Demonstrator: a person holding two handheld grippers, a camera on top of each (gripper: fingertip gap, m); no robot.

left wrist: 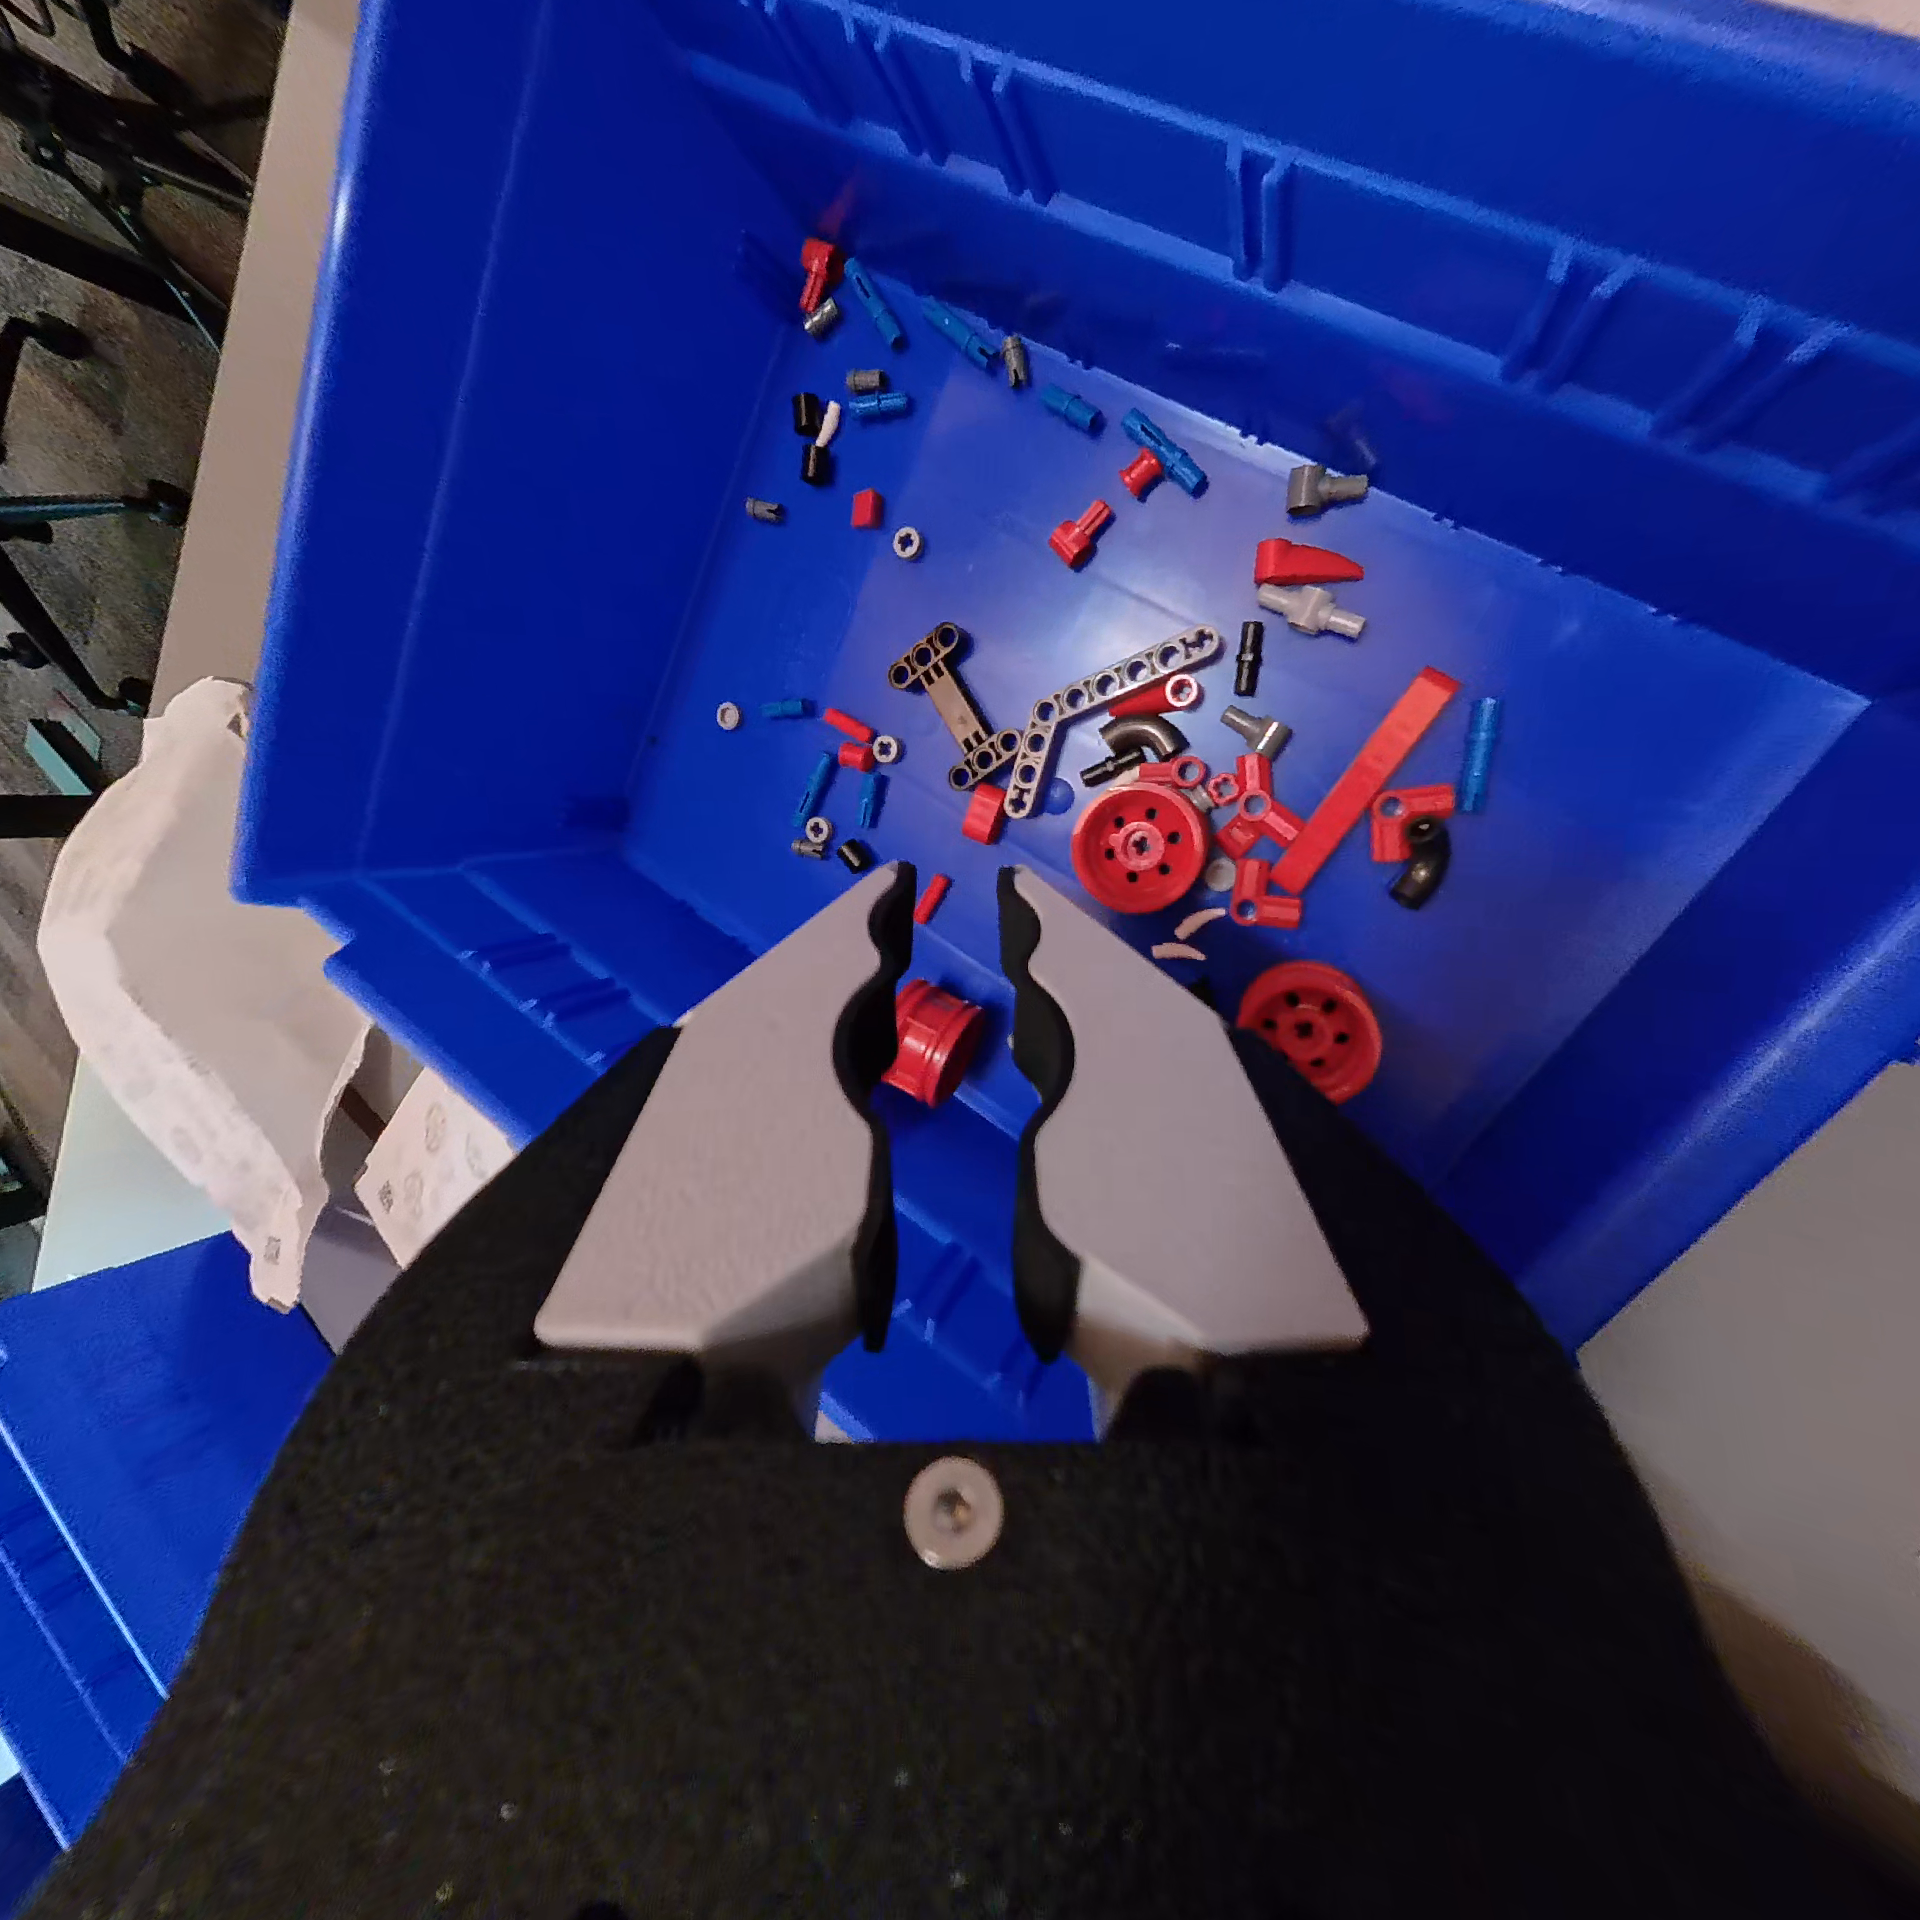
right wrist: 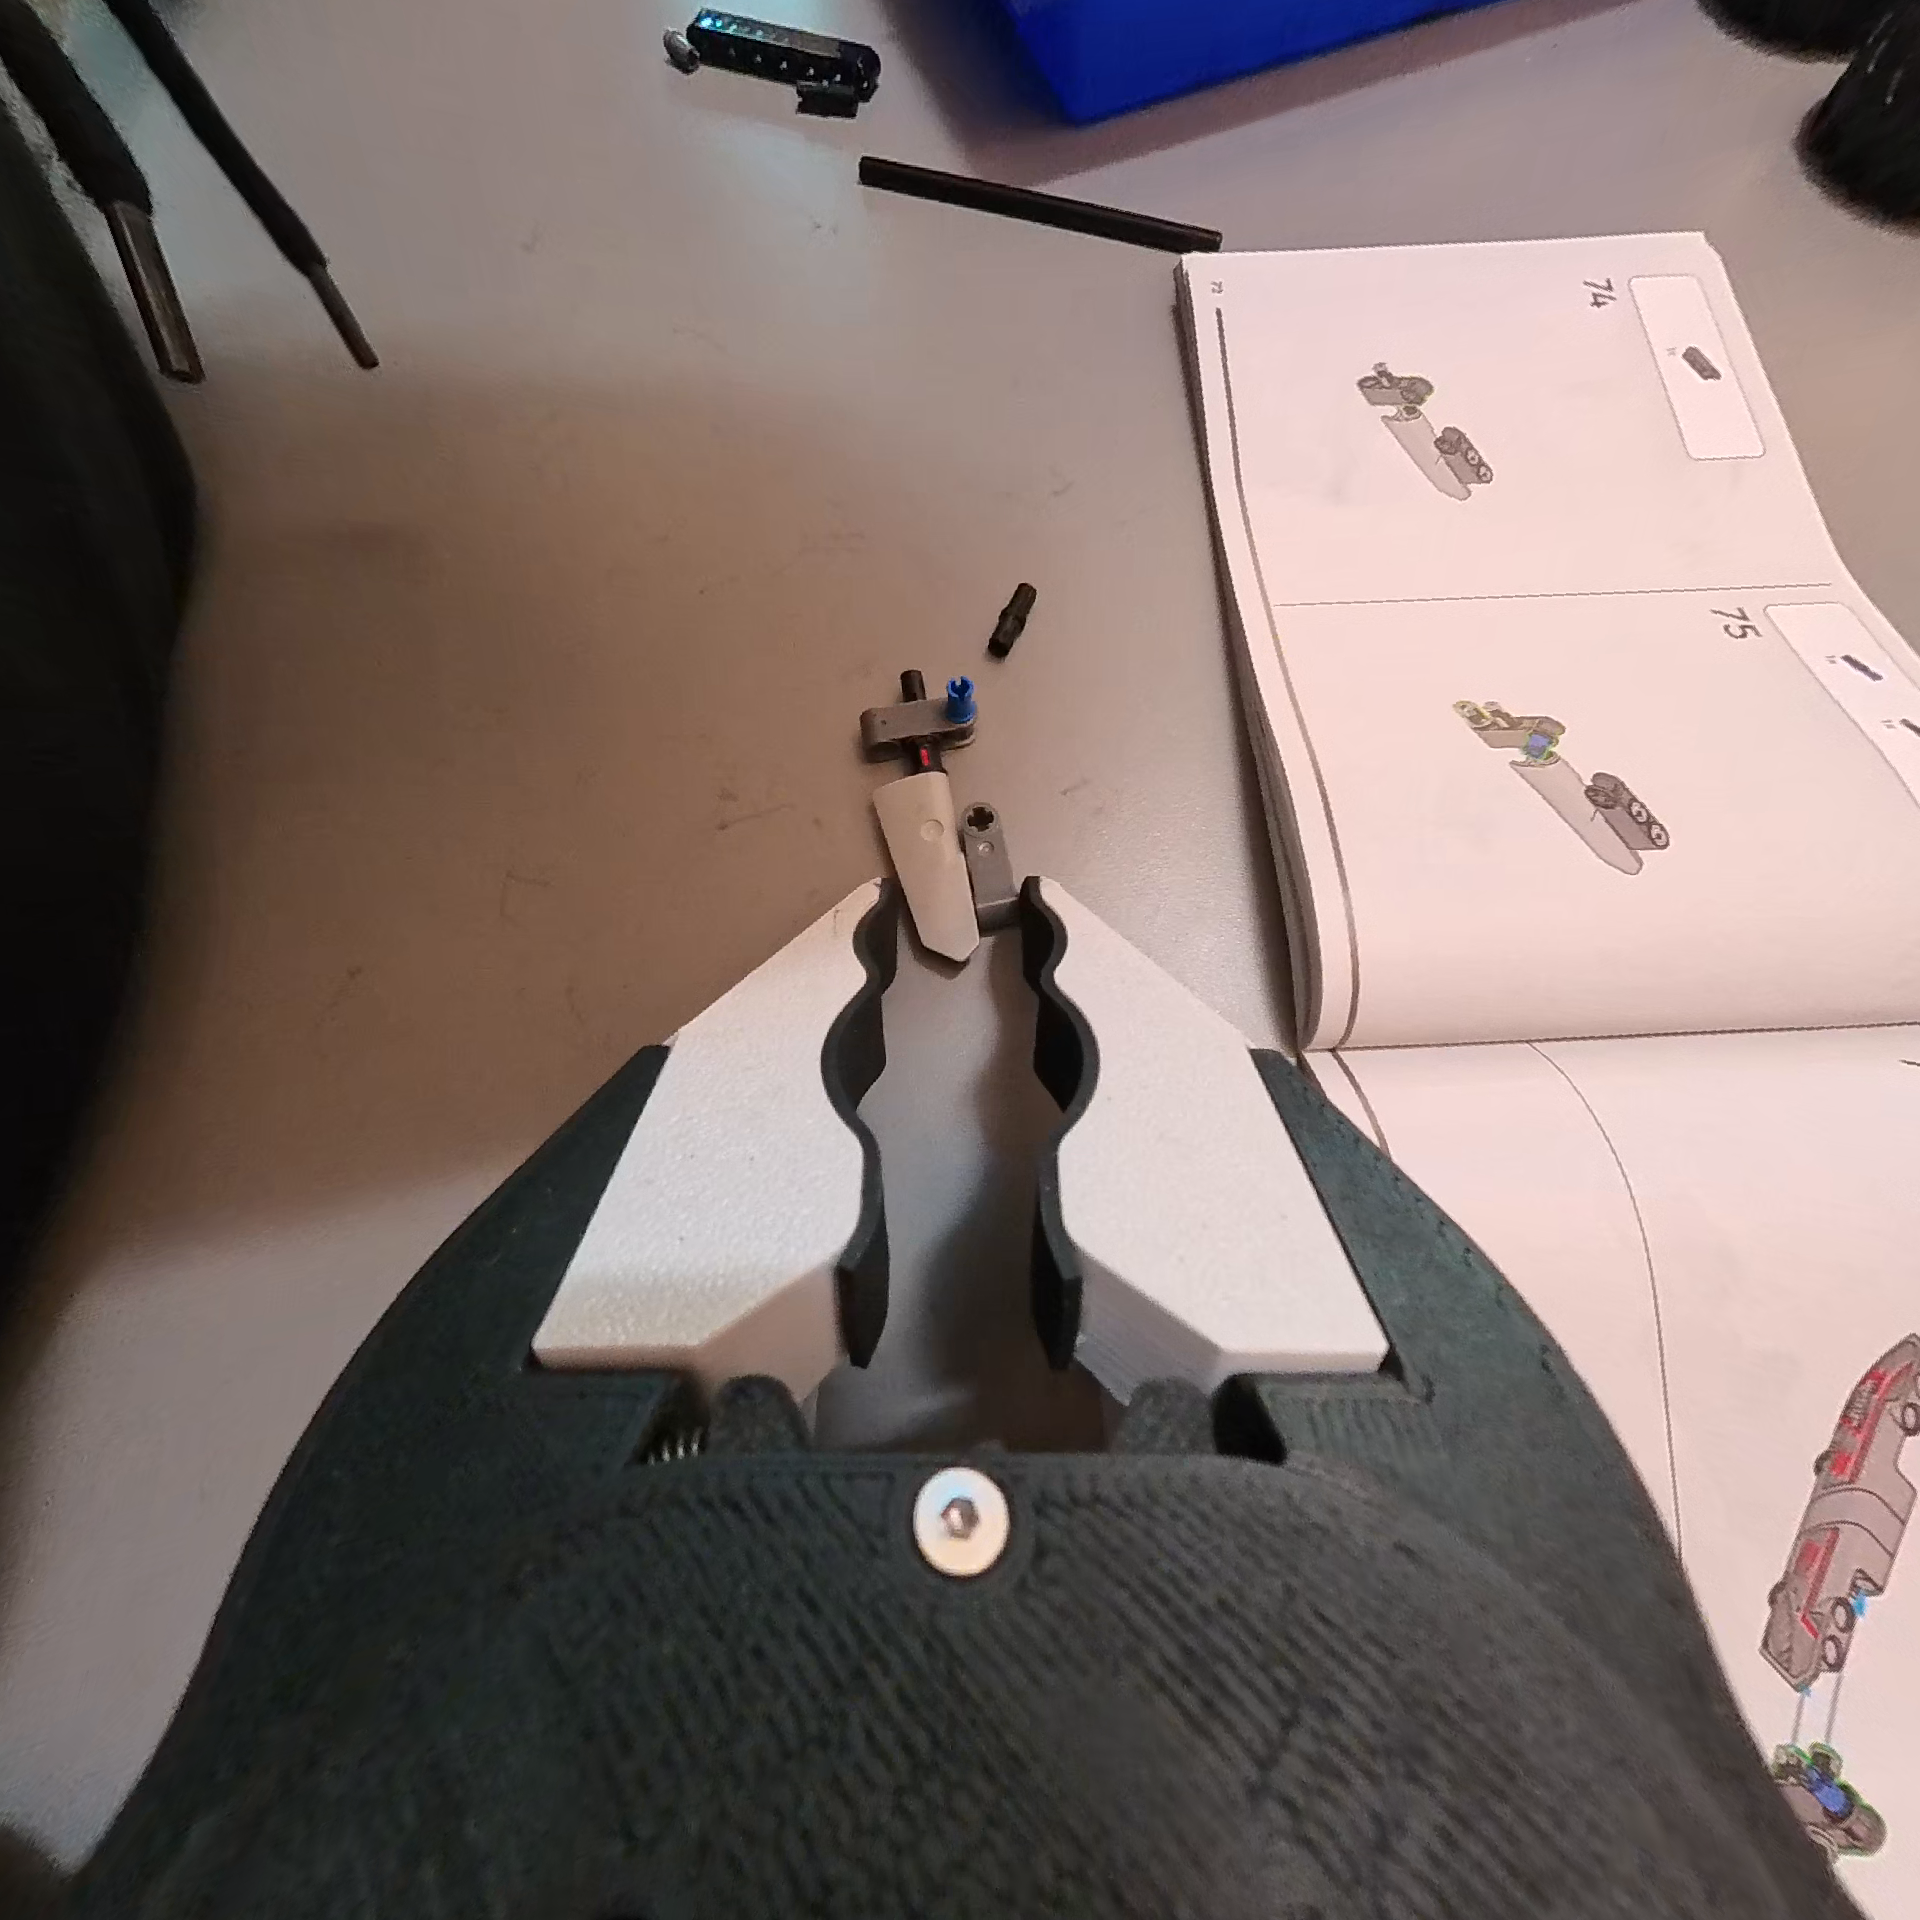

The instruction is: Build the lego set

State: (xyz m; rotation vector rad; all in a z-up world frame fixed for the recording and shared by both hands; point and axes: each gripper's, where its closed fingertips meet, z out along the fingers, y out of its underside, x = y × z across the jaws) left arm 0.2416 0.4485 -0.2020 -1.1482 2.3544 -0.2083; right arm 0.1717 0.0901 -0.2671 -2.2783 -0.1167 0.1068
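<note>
Hovering over the blue bin point(left wrist: 499, 520), the left gripper point(left wrist: 956, 883) is open and holds nothing.
Three red wheels point(left wrist: 1141, 844) lie in the bin among many small lego pieces. The right gripper point(right wrist: 956, 902) pinches a small lego build point(right wrist: 928, 860) over the table point(right wrist: 520, 623). One black pin point(right wrist: 1011, 620) lies near it, and one open booklet point(right wrist: 1558, 644) sits to the right.

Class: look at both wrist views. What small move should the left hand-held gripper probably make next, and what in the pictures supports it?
Probably lower the left hand-held gripper into the blue bin: its jaws are open and empty above the loose parts. The right hand-held gripper already holds the small assembly.
</note>
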